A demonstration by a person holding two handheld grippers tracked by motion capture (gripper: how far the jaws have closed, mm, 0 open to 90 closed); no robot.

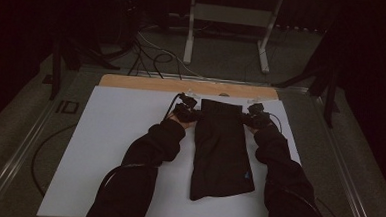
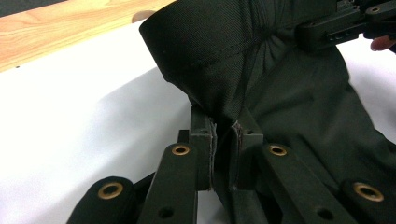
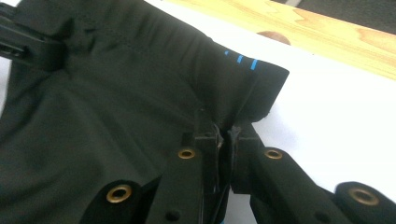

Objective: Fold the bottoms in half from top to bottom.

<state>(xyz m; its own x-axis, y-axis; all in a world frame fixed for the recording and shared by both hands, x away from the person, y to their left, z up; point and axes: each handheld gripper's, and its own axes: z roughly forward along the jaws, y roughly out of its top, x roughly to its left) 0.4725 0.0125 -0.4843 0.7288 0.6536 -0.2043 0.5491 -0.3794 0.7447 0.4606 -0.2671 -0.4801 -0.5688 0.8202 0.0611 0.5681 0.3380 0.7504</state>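
Garment: black cloth (image 1: 222, 150), frame centre, on your white counter (image 1: 113, 149).
Left claw (image 2: 224, 133): clamped on its top-left corner.
Right claw (image 3: 224, 133): clamped on its top-right corner.

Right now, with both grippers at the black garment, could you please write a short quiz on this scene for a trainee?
1. True or false: the left gripper is shut on the garment.
2. Which end of the garment do the grippers hold? A the far end, by the wood strip; B the near end, by the person's elbows; C the middle.
3. What colour are the small marks on the garment near the right gripper?

Key
1. True; the fabric is pinched between its jaws.
2. A.
3. Blue.
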